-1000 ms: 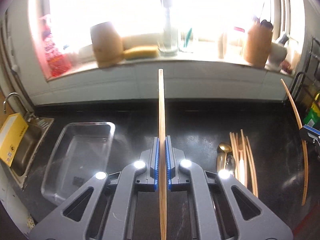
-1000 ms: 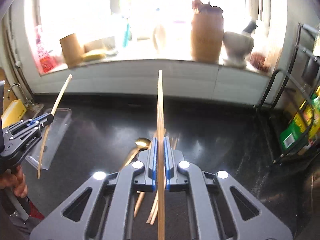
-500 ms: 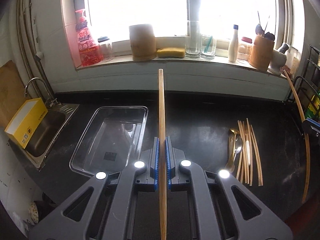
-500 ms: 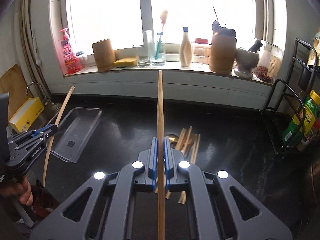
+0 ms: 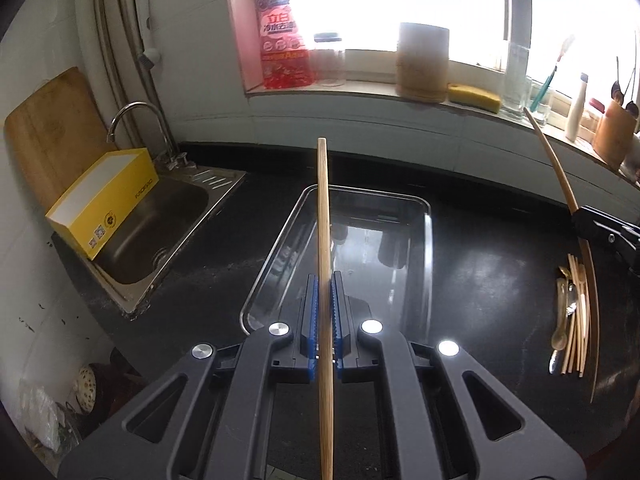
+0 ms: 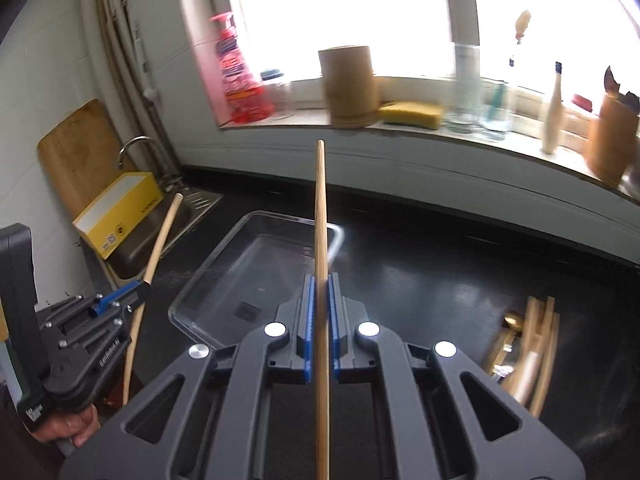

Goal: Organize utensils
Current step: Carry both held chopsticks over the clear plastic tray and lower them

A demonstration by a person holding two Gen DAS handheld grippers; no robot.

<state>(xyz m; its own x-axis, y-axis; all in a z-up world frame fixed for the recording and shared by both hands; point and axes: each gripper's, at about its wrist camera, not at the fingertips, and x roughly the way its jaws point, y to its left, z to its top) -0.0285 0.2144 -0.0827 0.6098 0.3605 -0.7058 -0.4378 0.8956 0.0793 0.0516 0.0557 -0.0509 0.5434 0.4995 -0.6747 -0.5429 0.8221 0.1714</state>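
Left gripper (image 5: 325,316): jaws clenched on chopstick (image 5: 323,208). Right gripper (image 6: 319,316): likewise, second chopstick (image 6: 320,208). Advice: lower both level into clear tray (image 5: 424,248), release together.

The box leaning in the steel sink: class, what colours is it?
The cardboard box is yellow with a white top face, clearest in the left wrist view.

Bright window (image 5: 400,0) w/ cluttered sill, white tiled wall (image 5: 192,92), black counter (image 5: 480,272), steel sink (image 5: 160,220) at left.
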